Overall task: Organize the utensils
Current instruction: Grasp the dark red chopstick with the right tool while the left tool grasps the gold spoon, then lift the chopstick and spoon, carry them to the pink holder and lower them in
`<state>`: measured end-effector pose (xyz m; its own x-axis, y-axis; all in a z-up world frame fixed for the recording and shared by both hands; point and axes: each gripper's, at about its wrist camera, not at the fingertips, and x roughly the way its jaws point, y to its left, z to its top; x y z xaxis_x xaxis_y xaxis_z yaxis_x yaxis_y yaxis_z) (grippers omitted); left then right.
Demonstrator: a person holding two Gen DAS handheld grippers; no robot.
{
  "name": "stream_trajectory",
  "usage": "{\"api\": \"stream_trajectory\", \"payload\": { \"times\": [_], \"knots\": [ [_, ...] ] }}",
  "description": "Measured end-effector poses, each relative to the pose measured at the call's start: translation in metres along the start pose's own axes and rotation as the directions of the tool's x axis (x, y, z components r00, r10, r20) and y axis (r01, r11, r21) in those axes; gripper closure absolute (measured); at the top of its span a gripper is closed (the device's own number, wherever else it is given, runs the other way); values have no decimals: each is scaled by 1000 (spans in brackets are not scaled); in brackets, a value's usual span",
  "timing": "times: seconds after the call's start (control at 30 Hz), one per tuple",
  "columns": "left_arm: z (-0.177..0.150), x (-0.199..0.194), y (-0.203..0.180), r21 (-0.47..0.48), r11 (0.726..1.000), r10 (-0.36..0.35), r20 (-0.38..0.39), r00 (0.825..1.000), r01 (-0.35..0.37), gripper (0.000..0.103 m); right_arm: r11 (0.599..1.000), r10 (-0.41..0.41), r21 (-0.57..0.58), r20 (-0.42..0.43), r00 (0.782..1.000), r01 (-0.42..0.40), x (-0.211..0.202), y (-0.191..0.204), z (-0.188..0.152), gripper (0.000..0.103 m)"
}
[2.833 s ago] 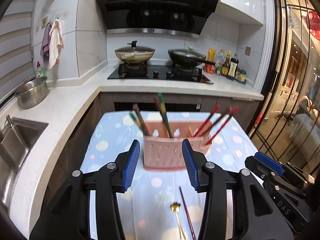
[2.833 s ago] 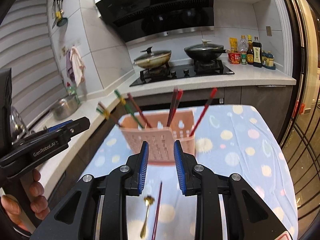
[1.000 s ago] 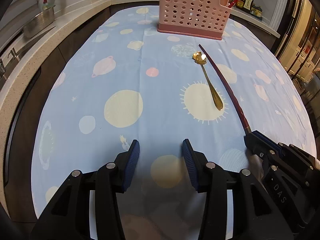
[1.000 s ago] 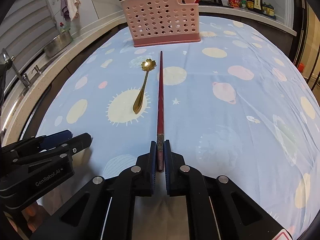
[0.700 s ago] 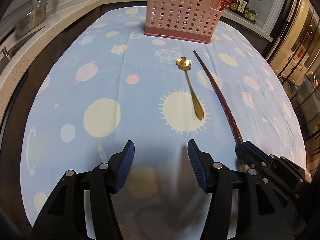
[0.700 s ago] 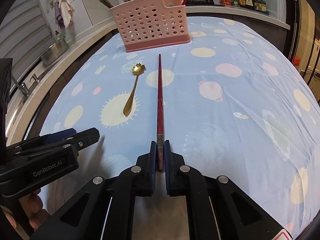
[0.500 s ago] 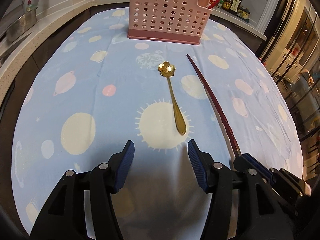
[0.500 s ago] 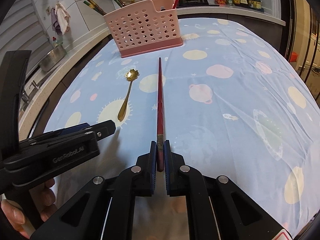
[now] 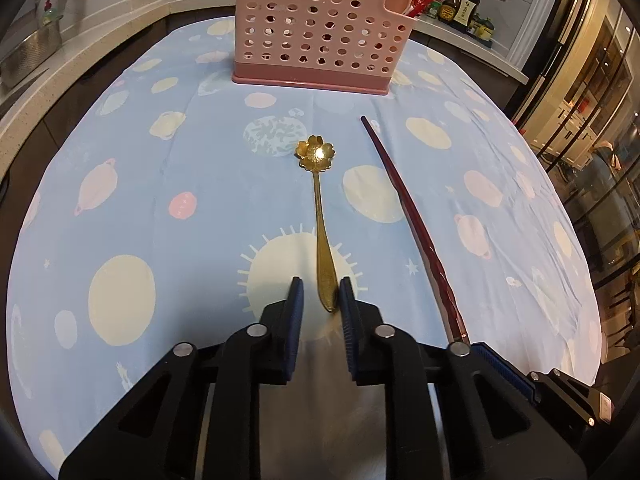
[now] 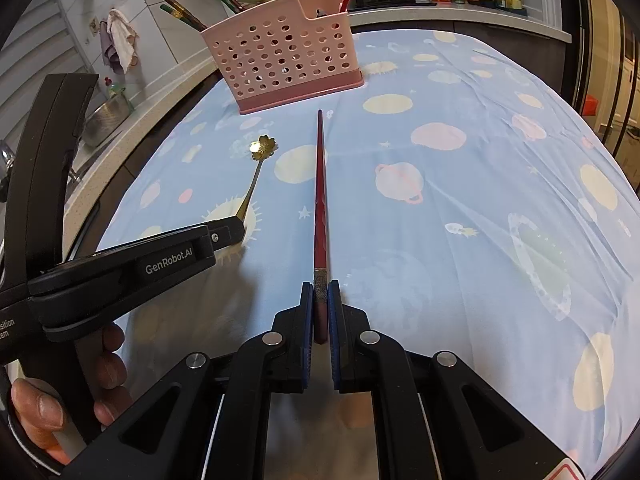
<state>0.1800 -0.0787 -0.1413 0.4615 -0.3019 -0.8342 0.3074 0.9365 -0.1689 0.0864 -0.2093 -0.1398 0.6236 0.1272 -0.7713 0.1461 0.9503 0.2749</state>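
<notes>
Closing around the gold flower spoon (image 9: 320,216)'s handle end, the left tongs (image 9: 320,300) have just narrowed, one pad touching, the other still apart. Right tongs (image 10: 320,304) are clamped on the red chopstick (image 10: 320,200). Both utensils lie on the table (image 9: 120,200) before the pink holder (image 9: 316,36). Squeeze fully before lifting, keeping the spoon centred.

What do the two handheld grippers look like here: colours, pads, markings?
Both are matte black plastic with silver screw heads at the finger pivots. The left gripper and right gripper carry ribbed blue pads inside each finger. Seen from the right wrist, the left unit's side reads "GenRobot.AI" in white. No cables or sleeves show.
</notes>
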Motion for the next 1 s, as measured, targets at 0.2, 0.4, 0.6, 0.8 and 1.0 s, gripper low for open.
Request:
{"api": "stream_trajectory", "payload": {
  "times": [0.2, 0.4, 0.6, 0.8, 1.0],
  "knots": [
    [-6, -11, 4, -14, 1000, -20, 1, 1000, 20, 93, 1000, 2, -4, 16, 1000, -2, -8, 1, -1, 96],
    [-18, -34, 9, -12, 1000, -20, 17, 1000, 20, 93, 1000, 10, -12, 37, 999, -9, -20, 5, 0, 96],
    [-37, -58, 21, -22, 1000, -18, 23, 1000, 18, 93, 1000, 21, -18, 46, 999, -20, -33, 9, -6, 96],
    [-37, -88, 27, -34, 999, -14, 68, 998, 17, 93, 999, 41, -24, 79, 996, -39, -57, 16, -4, 96],
    [-25, -114, 26, -34, 999, -14, 128, 992, 19, 95, 998, 57, -25, 142, 988, -54, -87, 21, 8, 96]
  ]
}}
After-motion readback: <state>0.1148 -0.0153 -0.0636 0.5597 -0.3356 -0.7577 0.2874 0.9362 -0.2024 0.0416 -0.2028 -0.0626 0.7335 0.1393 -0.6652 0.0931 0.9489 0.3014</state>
